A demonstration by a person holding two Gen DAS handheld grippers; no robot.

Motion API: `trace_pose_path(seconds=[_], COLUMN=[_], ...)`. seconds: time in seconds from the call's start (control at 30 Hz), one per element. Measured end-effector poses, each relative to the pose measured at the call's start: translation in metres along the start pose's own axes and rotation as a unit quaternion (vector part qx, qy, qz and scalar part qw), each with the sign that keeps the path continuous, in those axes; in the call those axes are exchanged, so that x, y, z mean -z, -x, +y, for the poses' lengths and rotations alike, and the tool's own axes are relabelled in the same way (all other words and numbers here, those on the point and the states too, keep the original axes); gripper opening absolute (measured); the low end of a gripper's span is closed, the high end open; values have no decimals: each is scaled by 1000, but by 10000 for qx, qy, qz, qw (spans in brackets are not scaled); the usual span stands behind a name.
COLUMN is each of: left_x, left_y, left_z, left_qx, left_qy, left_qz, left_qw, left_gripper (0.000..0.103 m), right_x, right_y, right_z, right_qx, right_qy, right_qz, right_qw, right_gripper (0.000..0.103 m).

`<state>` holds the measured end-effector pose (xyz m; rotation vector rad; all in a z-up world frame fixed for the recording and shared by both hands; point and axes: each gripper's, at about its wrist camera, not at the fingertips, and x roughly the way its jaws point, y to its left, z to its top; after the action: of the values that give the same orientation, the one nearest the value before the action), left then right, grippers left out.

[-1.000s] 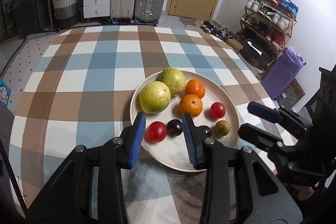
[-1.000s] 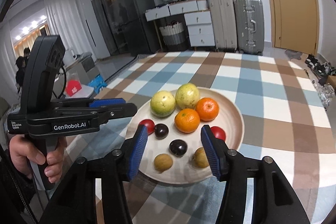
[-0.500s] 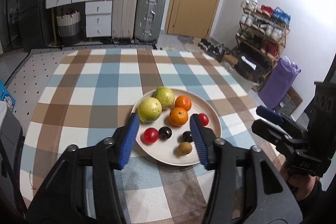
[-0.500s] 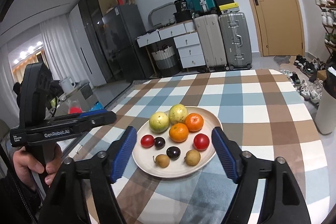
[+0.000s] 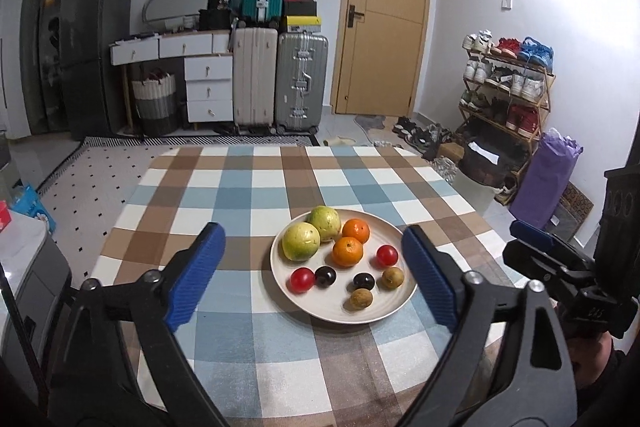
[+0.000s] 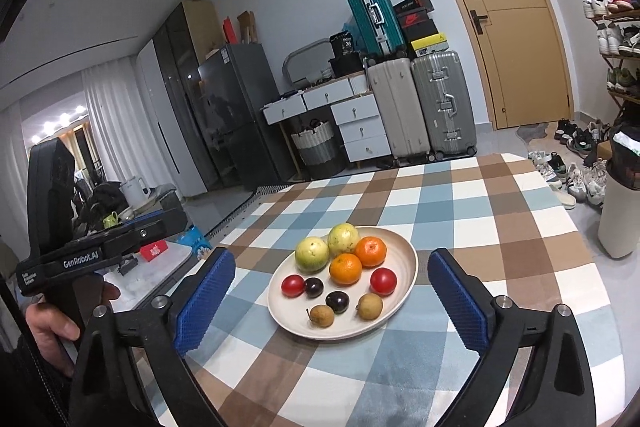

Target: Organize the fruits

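Note:
A cream plate (image 5: 394,301) (image 6: 408,279) sits on the checked tablecloth (image 5: 248,195) and carries paired fruit: two green-yellow guavas (image 5: 301,241) (image 6: 313,254), two oranges (image 5: 348,251) (image 6: 345,269), two red tomatoes (image 5: 301,279) (image 6: 383,281), two dark plums (image 5: 324,275) (image 6: 337,301) and two small brown fruits (image 5: 361,299) (image 6: 369,306). My left gripper (image 5: 314,273) hangs back from the plate, its jaws opening wide, with nothing held. My right gripper (image 6: 330,297) also stands off the plate, jaws opening, holding nothing. Each gripper shows at the side of the other's view.
Suitcases (image 5: 278,75), a white drawer unit (image 5: 208,89) and a basket (image 5: 154,99) line the back wall by a wooden door (image 5: 384,15). A shoe rack (image 5: 508,91) and a purple bag (image 5: 546,175) stand on the right. A hand (image 6: 52,323) grips the left tool.
Both grippers have pulled back and up from the plate, which now looks smaller and farther. Both pairs of jaws have spread from narrow to wide. The fruit has not moved.

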<state>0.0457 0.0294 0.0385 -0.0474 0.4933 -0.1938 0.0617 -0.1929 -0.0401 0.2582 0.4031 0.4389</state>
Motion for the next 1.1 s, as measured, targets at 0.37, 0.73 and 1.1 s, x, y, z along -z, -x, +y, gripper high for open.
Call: trace_pose_path(seconds=[0.37,0.73,1.1], left_x=[26,64,92], left_y=[21,12,-17], left_z=[-9,6,16], left_qx=[-352,-809,-1175], left_qy=[-110,-197,-367], left_qz=[-300,-640,-800], left_qw=[9989,9945,9892], left_gripper=[102,102,102], right_x=[7,28,39], right_y=[21,24,29], right_z=[4,-4,-16], right_qx=[226,561,1031], right_qy=[197,369,664], right_qz=[-282,-354,-710], right_qw=[9992,9971,9899], right_gripper=[103,103,103])
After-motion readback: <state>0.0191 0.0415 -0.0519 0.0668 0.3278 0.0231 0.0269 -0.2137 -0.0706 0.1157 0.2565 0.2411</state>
